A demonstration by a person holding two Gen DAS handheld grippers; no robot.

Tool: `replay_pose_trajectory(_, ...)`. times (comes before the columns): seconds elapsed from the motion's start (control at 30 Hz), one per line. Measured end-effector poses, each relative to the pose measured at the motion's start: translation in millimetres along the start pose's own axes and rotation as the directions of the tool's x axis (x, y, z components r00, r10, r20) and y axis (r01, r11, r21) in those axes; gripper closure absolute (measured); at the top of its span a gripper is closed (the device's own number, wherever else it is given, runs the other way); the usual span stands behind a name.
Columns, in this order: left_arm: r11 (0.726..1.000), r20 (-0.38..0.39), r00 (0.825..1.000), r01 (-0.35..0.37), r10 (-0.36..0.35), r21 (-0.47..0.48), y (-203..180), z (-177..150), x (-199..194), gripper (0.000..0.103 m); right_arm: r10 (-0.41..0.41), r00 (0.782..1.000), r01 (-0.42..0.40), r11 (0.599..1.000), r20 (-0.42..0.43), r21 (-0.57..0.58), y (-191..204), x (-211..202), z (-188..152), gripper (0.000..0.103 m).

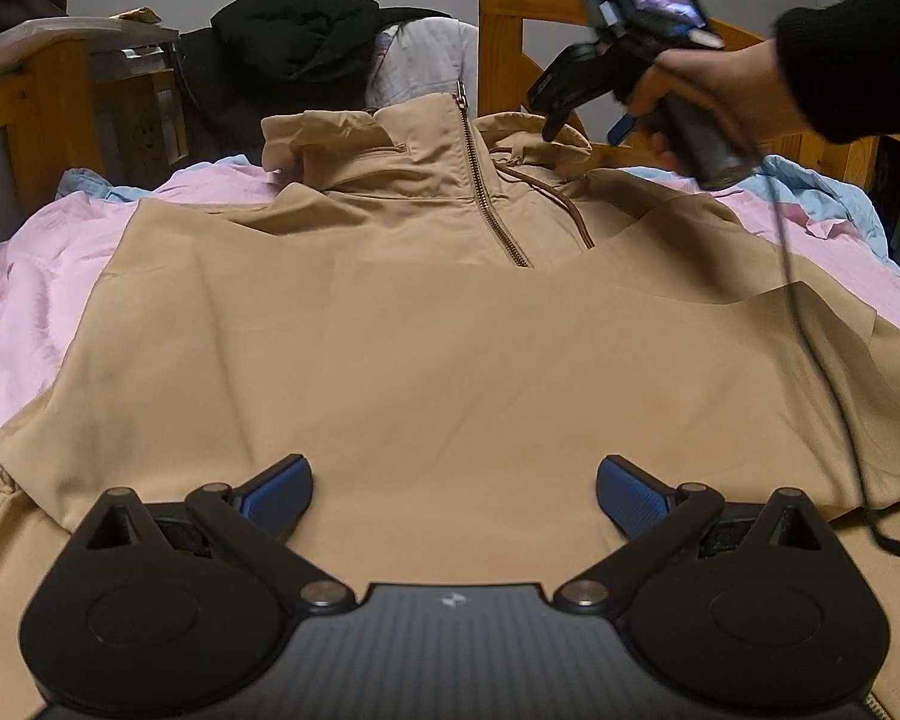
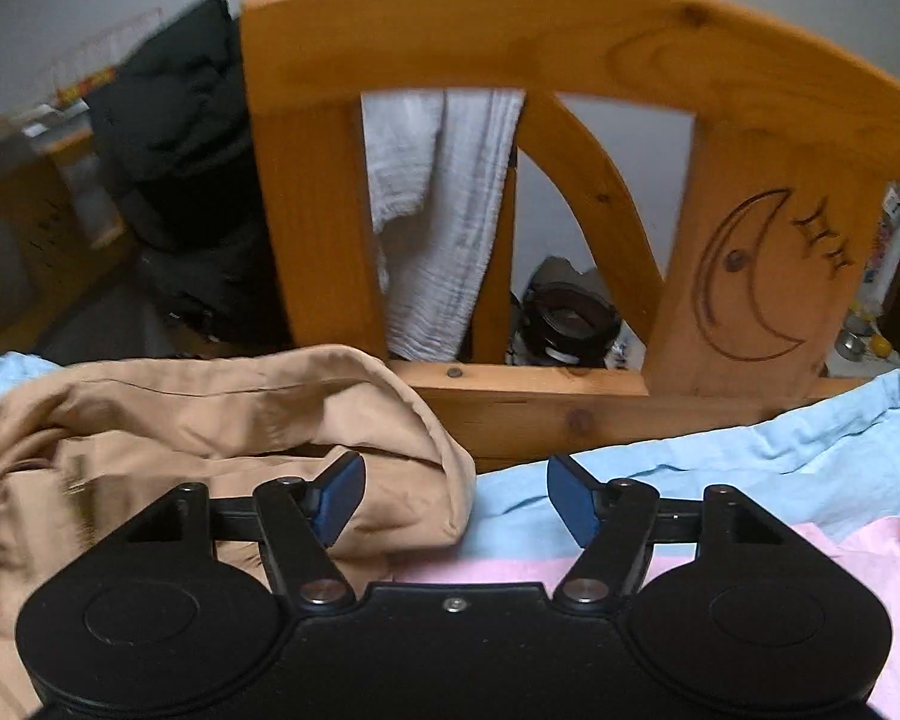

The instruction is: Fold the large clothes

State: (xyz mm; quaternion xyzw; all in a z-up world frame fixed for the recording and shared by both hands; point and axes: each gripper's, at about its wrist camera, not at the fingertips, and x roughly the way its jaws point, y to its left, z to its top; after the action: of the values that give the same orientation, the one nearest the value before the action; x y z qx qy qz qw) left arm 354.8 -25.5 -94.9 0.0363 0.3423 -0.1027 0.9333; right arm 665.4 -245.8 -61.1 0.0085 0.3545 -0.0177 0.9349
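The bottom hem of the big tan zip-neck jacket (image 1: 438,360) is hidden under the black body of the left gripper (image 1: 453,495), so its lower edge cannot be seen. Its sleeves run off both sides of the left wrist view and are cut off. In the right wrist view the picture is a bit blurry, and only the jacket's bunched-up hood (image 2: 258,420) shows. The things behind the wooden headboard with a carved moon face (image 2: 744,276) are dark and hard to make out.

The jacket lies spread out flat, front side up, on a bed with a pink sheet (image 1: 36,276) and a light blue sheet (image 2: 720,468). Its hood end points to the headboard. A brown zipper (image 1: 486,186) runs down from the collar and stops partway down the chest. A brown cord (image 1: 561,204) lies beside it. The cloth is mostly smooth, with soft wrinkles near the shoulders.

The left gripper sits low over the bottom part of the jacket. Its blue fingers are spread wide apart and hold nothing.

The right gripper (image 2: 455,501), held in a hand in a black sleeve (image 1: 699,90), is up by the hood. Its blue fingers are also wide apart and hold nothing. The edge of the hood lies between them.

A black pile of clothes (image 1: 294,30) and a white cloth (image 2: 444,204) sit past the headboard.
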Motion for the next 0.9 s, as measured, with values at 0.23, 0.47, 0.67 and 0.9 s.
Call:
replay_pose_trajectory(0.23,1.000,0.000,1.000,-0.006,0.006,0.005,-1,0,-1,0.000,-0.041,0.999,0.041,0.999,-0.005,0.000,11,5,-2,0.099)
replay_pose_trajectory(0.47,0.988,0.068,0.991,0.120,-0.113,-0.098,22,2,-15,0.006,0.129,0.946,-0.050,0.964,0.296,-0.260,21,-105,-22,0.100)
replay_pose_trajectory(0.67,0.960,0.254,0.963,0.151,-0.090,-0.234,72,22,-61,0.005,0.252,0.829,0.085,0.826,0.499,-0.557,19,-200,-102,0.100)
replay_pose_trajectory(0.9,0.966,0.318,0.948,0.111,-0.033,-0.233,128,71,-93,0.003,0.371,0.782,0.218,0.592,0.502,-0.776,7,-248,-200,0.100)
